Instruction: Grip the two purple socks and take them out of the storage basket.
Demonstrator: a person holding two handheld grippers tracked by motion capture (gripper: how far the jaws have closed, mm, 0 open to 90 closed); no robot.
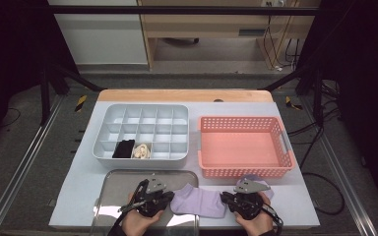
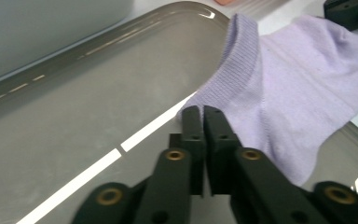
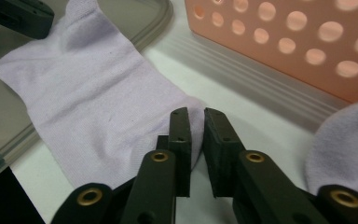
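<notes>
A lilac sock (image 1: 199, 200) (image 2: 298, 79) (image 3: 88, 93) lies flat across the right rim of the grey tray (image 1: 128, 178) (image 2: 98, 93) and onto the white table. My left gripper (image 1: 171, 196) (image 2: 203, 112) is shut on the corner of its ribbed cuff, over the tray. My right gripper (image 1: 223, 196) (image 3: 196, 114) is shut on the opposite end, with a fold of fabric between the jaws. A second lilac sock (image 1: 252, 178) (image 3: 345, 144) lies on the table beside the right gripper.
A grey divided organiser (image 1: 142, 107) stands behind the tray, holding a black roll (image 1: 123, 148) and a beige roll (image 1: 141, 151) in front cells. A pink perforated basket (image 1: 246, 120) (image 3: 284, 42) sits just behind the right gripper. The table's front edge is close.
</notes>
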